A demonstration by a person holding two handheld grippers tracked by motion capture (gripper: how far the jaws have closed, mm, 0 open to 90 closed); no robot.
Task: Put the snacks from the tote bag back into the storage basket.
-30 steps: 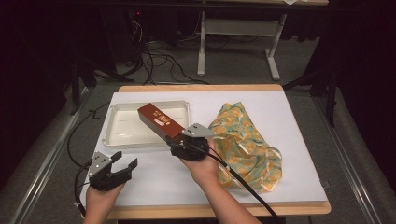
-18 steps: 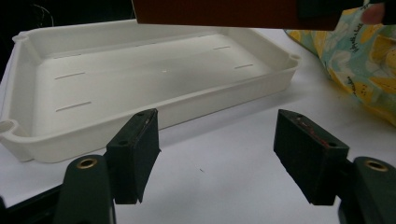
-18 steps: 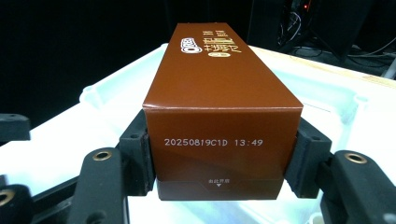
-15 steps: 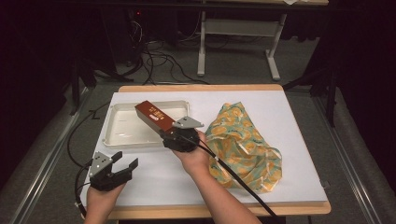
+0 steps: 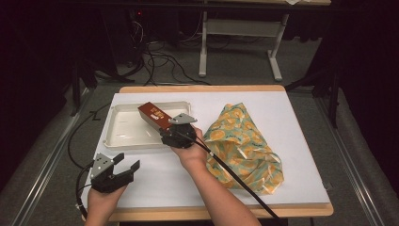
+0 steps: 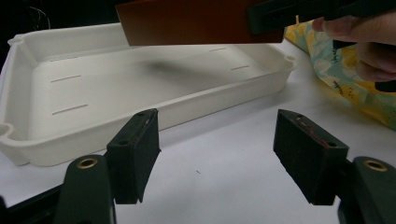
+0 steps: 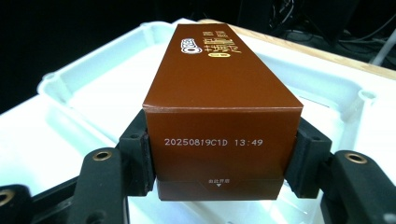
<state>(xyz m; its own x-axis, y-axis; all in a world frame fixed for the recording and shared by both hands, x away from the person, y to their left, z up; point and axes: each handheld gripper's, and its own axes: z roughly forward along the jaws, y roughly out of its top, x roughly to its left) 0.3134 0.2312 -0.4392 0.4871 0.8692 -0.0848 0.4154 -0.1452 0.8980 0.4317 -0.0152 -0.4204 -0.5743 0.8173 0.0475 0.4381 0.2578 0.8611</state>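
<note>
A long brown carton (image 5: 153, 114) hangs tilted over the right part of a white tray (image 5: 123, 141). My right gripper (image 5: 162, 128) is shut on the carton's near end. In the right gripper view both pads press the sides of the carton (image 7: 219, 93), whose end shows a printed date code, and the tray (image 7: 93, 93) lies below it. My left gripper (image 5: 126, 162) rests low at the table's front left, open with nothing between its fingers. In the left gripper view its jaws (image 6: 217, 154) stand wide apart before the tray's near wall (image 6: 93, 135), and the carton (image 6: 196, 23) hangs above.
A crumpled yellow and teal patterned cloth bag (image 5: 244, 146) lies on the right half of the white table top. The right gripper's black cable (image 5: 235, 176) runs across it toward the front edge. Cables and a desk frame (image 5: 235, 47) stand on the floor beyond the table.
My right hand has carried the carton leftward, from the tray's right edge to over the tray's inside, and a little lower. The left gripper has stayed put.
</note>
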